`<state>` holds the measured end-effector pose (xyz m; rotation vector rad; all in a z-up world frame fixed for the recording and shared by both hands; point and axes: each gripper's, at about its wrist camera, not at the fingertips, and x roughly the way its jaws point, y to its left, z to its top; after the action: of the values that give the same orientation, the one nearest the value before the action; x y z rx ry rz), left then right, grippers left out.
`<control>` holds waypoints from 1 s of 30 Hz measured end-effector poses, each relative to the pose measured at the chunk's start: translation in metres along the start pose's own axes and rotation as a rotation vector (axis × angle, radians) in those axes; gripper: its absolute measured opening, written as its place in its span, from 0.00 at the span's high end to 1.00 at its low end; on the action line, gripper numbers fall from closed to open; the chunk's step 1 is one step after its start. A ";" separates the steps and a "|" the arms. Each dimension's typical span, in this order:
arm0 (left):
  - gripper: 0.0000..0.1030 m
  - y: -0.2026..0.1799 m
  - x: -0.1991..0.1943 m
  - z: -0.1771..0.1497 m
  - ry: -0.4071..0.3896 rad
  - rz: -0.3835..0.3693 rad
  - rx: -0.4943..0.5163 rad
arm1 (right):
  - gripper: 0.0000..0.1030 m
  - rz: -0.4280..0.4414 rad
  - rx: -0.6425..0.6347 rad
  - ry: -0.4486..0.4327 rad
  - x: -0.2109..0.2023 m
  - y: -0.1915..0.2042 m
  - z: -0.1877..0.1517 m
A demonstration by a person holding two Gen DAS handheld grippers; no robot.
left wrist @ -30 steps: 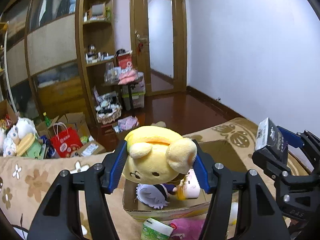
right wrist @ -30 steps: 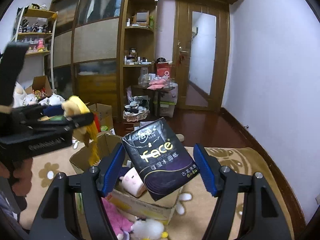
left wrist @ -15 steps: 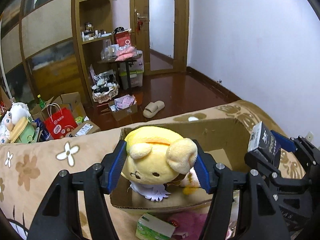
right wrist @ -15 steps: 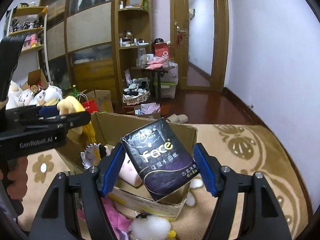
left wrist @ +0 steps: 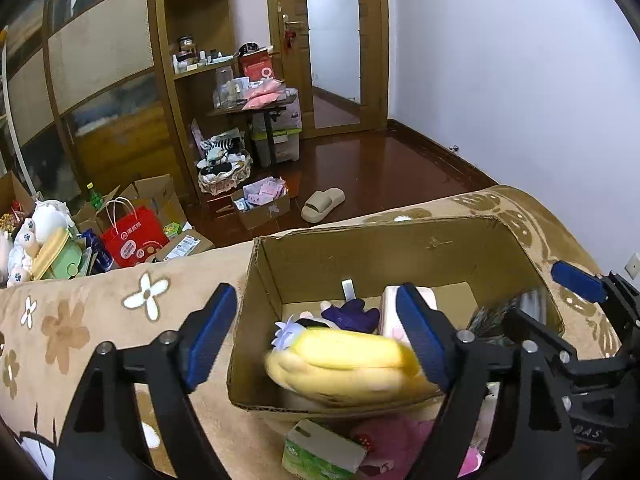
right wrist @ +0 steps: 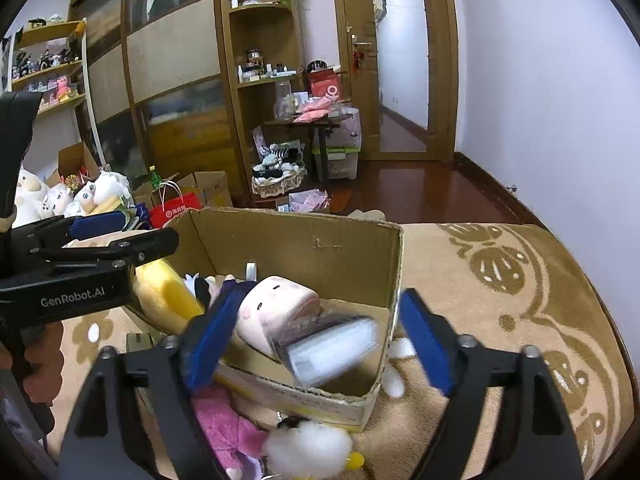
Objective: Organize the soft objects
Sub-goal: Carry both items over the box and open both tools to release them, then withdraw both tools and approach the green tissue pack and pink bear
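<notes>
1. 2 grippers are hovering over the open cardboard box point(left wrist: 360, 256), which is sitting on a flower-patterned blanket point(left wrist: 72, 320) so soft items can drop straight in.
2. Left gripper point(left wrist: 320, 340): fingers are standing wide apart, gripping nothing. Yellow plush point(left wrist: 344, 368), motion-blurred, is lying between them at the box's near wall, apparently falling in; its long axis is running left to right.
3. Right gripper point(right wrist: 316, 344): fingers are likewise spread and empty. Dark tissue pack point(right wrist: 332, 348), also blurred, is sitting tilted at the box's near right corner, beside the pink plush point(right wrist: 276, 308), long axis running left to right.
4. Pink and white soft toys point(right wrist: 260, 436) are waiting outside, just beside the box's near wall.
</notes>
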<state>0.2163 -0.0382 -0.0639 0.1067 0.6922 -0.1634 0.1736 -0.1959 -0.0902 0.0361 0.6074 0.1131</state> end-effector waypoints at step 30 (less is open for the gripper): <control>0.03 0.011 -0.086 -0.015 0.020 0.066 -0.007 | 0.00 -0.062 0.078 -0.012 -0.068 0.007 -0.008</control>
<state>0.1440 -0.0157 -0.0202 0.1248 0.7085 -0.0966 0.1129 -0.1973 -0.0571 0.0932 0.6002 0.0296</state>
